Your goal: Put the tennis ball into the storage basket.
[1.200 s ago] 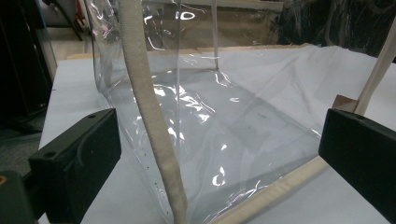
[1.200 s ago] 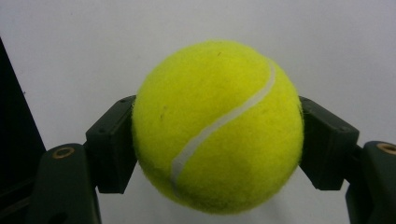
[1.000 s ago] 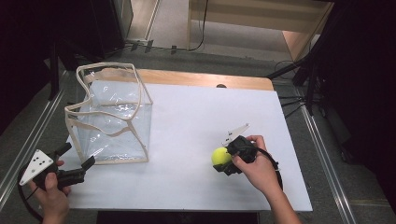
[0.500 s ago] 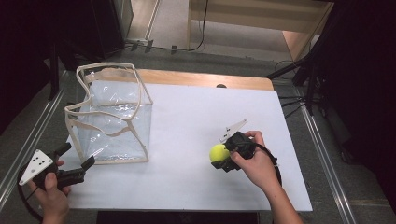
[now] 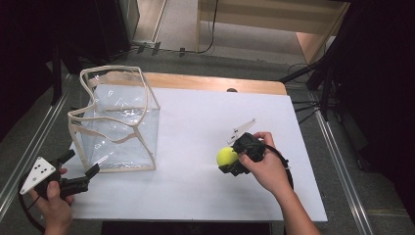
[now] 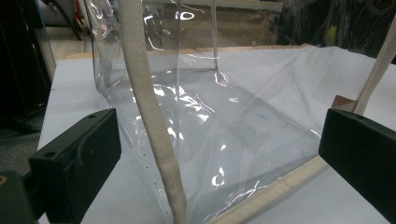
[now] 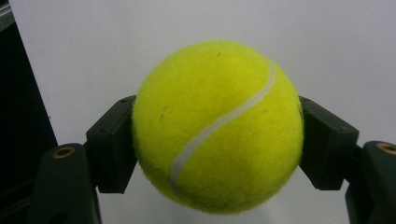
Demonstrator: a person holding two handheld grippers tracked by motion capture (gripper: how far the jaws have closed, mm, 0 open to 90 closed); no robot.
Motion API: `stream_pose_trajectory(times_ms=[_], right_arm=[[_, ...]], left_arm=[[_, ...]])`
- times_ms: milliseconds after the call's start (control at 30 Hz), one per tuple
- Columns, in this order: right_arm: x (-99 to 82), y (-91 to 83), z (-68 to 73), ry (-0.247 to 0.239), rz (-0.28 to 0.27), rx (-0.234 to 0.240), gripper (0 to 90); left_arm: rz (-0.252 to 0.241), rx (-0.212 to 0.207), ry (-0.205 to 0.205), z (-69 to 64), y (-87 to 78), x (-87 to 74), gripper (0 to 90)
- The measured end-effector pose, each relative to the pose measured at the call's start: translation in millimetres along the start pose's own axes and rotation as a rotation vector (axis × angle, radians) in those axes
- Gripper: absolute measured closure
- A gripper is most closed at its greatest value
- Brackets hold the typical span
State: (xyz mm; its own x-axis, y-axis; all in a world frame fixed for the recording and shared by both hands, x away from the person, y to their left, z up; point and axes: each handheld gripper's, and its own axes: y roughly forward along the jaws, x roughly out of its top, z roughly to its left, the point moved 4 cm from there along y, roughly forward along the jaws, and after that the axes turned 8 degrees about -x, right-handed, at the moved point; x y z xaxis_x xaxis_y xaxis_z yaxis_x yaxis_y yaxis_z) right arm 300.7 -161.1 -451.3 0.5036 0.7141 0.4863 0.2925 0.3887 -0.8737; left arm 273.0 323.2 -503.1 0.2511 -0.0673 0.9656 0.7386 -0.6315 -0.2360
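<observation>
The fuzzy yellow-green tennis ball sits clamped between the right gripper's fingers, to the right of the clear plastic tote bag with beige webbing, likely bound for it. The left gripper's fingers stand apart, framing the bag's corner to steady it; the ball's underside is hidden

Your tennis ball is fuzzy yellow felt, matt, with a smooth white seam curving across it. The tongs of your right gripper pressing on it are matt black plastic with small screw holes. The bag beside your left tongs is clear, glossy plastic film, creased and catching highlights, edged with rough beige woven cloth tape. Your counter has a matt white top, smooth, with a bare wood strip along its far edge.
</observation>
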Motion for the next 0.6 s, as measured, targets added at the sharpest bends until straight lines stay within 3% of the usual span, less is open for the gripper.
stream_pose_trajectory(times_ms=[600], right_arm=[[24.2, -4.8, -1.4, -0.033, -0.013, 0.022, 23.3]], left_arm=[[-0.004, -0.002, -0.003, 0.1, 0.1, 0.1, 0.0]])
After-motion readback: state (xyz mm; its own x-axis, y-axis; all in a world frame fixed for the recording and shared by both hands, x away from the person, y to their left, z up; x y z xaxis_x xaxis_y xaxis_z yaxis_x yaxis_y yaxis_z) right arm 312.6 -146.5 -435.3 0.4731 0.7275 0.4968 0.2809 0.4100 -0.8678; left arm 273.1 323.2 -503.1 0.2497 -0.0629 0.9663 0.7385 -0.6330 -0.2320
